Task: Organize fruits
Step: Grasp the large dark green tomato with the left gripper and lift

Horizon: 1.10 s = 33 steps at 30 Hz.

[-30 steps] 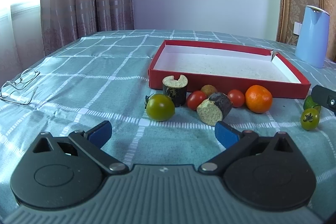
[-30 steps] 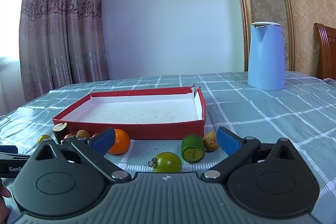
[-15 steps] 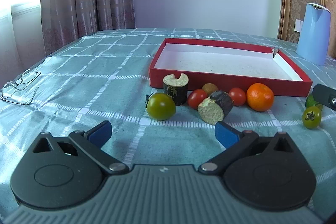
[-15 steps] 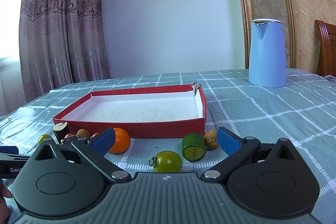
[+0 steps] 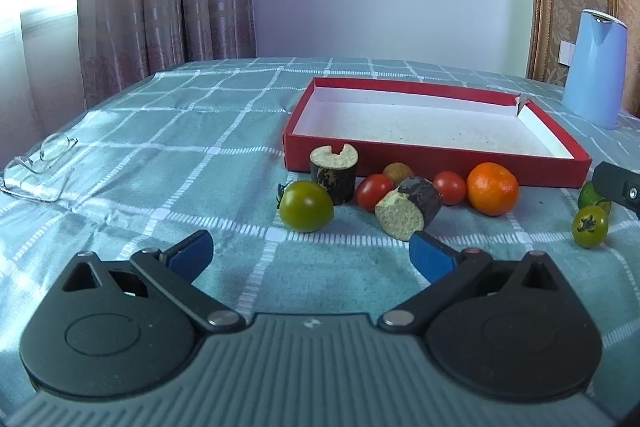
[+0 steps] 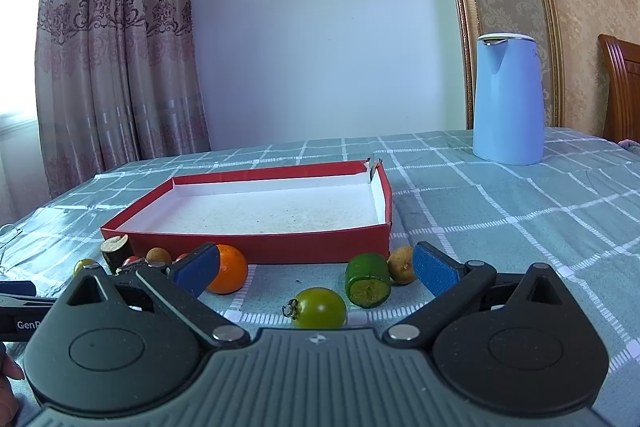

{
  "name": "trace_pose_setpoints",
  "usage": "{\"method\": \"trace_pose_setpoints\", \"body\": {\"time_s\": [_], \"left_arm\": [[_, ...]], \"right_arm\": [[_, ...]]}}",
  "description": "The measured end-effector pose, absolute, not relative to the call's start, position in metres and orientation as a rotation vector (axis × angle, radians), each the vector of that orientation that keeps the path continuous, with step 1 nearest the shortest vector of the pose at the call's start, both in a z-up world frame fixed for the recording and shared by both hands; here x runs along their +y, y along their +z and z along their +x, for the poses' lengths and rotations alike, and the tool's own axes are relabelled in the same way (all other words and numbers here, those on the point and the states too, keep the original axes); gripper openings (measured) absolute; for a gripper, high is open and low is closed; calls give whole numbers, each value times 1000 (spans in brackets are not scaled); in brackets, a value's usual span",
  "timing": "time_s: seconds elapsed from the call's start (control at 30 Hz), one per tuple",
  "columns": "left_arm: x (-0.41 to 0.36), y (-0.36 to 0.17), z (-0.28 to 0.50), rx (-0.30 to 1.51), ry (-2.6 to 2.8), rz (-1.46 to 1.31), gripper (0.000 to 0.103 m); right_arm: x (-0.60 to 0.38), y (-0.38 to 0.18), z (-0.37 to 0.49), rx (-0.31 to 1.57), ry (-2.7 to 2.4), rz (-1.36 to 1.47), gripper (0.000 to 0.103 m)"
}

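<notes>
A red box [image 5: 436, 157] with a white inside stands empty on the checked cloth; it also shows in the right wrist view [image 6: 256, 247]. Fruit lies along its near side: a green tomato [image 5: 306, 206], two dark cut pieces [image 5: 334, 174] [image 5: 408, 213], red tomatoes [image 5: 374, 187], an orange [image 5: 492, 189]. My left gripper [image 5: 310, 253] is open and empty, just short of the green tomato. My right gripper [image 6: 316, 267] is open and empty above a second green tomato [image 6: 318, 308], with a green cut piece [image 6: 367, 279] and a brown fruit [image 6: 401, 265] between its fingers' line.
A blue kettle [image 6: 508, 99] stands at the back right of the table. Glasses [image 5: 38, 163] lie near the left edge. Curtains hang behind the table on the left. A wooden chair [image 6: 620, 83] stands at the far right.
Both grippers have risen and tilted slightly, so the box interior shows more. Both stay open. No fruit has moved.
</notes>
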<state>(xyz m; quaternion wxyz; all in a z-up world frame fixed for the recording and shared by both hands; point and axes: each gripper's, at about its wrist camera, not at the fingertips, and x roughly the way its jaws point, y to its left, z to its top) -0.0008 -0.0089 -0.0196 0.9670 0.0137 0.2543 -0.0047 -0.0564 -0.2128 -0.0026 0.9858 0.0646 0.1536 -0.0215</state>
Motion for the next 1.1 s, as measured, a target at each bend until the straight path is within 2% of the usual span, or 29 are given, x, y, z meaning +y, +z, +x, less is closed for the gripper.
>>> {"method": "trace_pose_setpoints", "body": {"time_s": [0.37,0.43,0.47,0.63,0.73,0.83,0.87,1.1], "left_arm": [[12,3,0,427,-56,123,103],[14,3,7,450,-68,126,99],[14,2,9,461,-82,134,92],[12,-5,20,505,-123,131,80],[7,-8,28,529,-140,138,69],[5,-10,37,554,-158,122,47],[5,-12,41,572,-157,118,33],[2,-15,45,582,-155,121,31]], "right_arm": [[-217,-3,-58,303,-31,158,103],[-219,-3,-58,302,-29,163,103],[-219,-3,-58,302,-27,166,103],[-222,-3,-58,301,-13,188,103],[-225,-3,-59,296,-3,205,103],[-227,-4,-59,298,1,222,103],[-228,-4,-58,299,3,227,103],[-234,-6,-57,308,8,269,103]]}}
